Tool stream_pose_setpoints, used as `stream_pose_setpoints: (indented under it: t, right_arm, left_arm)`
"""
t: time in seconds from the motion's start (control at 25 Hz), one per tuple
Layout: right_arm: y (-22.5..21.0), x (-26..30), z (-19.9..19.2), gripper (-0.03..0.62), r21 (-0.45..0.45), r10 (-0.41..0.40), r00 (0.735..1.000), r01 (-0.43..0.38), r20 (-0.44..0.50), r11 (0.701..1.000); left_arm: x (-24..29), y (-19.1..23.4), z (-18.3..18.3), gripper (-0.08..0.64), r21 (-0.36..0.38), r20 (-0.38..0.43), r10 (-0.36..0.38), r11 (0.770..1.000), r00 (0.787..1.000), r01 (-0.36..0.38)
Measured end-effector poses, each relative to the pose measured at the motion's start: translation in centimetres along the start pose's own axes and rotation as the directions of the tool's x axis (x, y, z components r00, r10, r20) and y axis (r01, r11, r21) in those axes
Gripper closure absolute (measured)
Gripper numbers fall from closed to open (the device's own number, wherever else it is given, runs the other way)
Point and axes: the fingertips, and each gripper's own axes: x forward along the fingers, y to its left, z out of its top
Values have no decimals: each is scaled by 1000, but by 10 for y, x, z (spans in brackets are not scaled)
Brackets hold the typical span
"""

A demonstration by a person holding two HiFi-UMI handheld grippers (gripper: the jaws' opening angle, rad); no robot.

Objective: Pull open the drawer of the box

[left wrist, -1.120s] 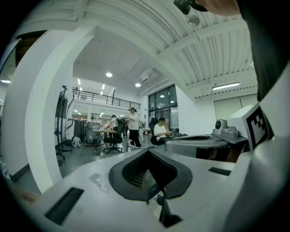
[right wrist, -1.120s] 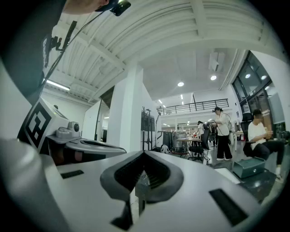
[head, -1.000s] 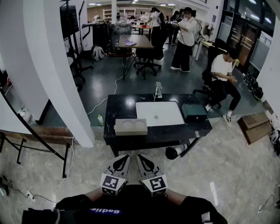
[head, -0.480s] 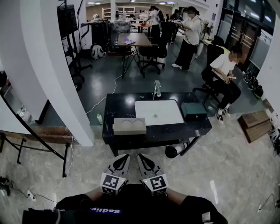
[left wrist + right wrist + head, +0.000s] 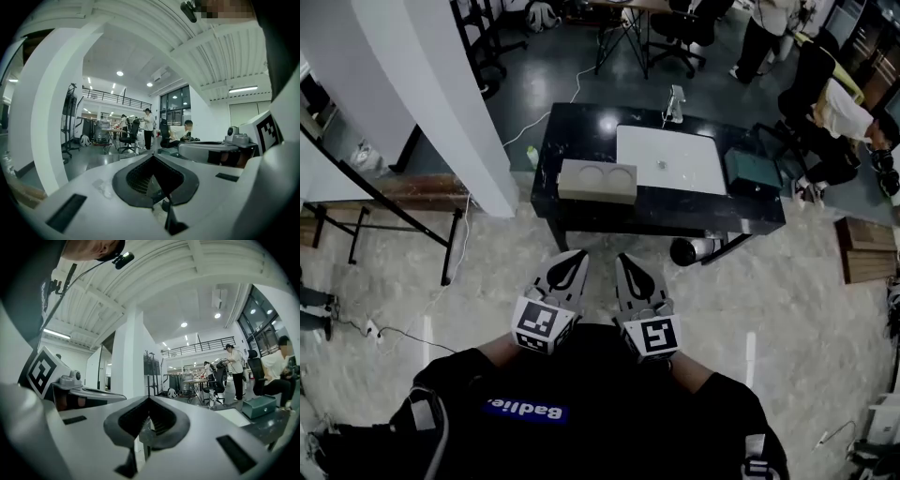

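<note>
A grey box (image 5: pixel 598 181) with two round hollows on top sits at the near left edge of the black table (image 5: pixel 581 131). At the table's right end lies a dark green box (image 5: pixel 753 172), also seen in the right gripper view as the green box (image 5: pixel 260 406). I cannot make out a drawer on either from here. My left gripper (image 5: pixel 570 266) and right gripper (image 5: pixel 630 270) hang side by side close to my body, well short of the table. Both are shut with nothing between them, as the left gripper (image 5: pixel 157 187) and right gripper (image 5: pixel 145 427) also show in their own views.
A white mat (image 5: pixel 670 159) covers the table's middle, with a small stand (image 5: pixel 676 103) behind it. A white pillar (image 5: pixel 441 84) and a black frame (image 5: pixel 356 187) stand to the left. A seated person (image 5: pixel 844 122) is beyond the table's right end. A dark cylinder (image 5: pixel 694 250) lies under the table.
The head view has tipped downward and moved a little closer, so the table now sits higher and larger in the picture. Both grippers stay shut, side by side near my body.
</note>
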Motion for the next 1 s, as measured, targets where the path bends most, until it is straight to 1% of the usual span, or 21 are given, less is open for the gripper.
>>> stream_pose_setpoints:
  t: [0.08,0.32,0.44,0.6,0.8,1.0]
  right_arm:
    - [-5,2,-2,592,7,18,1000,-18,3,1000]
    - [-22,3,-19,592,31,66,998,-65,-19,997]
    - [-34,3,-30,592,38,80,996,-78,-39,996]
    - [-46,11,-38,592,48,93,994,-90,-55,995]
    - [-46,41,-47,592,48,118,989,-114,-86,992]
    - [-48,95,-56,592,19,100,988,-98,-122,995]
  left_arm:
    - [5,-1,-3,560,0,-10,16,1000,1000,-16]
    - [18,-2,-21,560,-49,-56,92,994,994,-95]
    - [24,2,-35,560,-80,-84,136,987,987,-142]
    - [33,15,-47,560,-118,-116,174,975,978,-187]
    - [45,43,-56,560,-152,-130,185,967,974,-204]
    - [70,96,-72,560,-222,-148,147,959,978,-178]
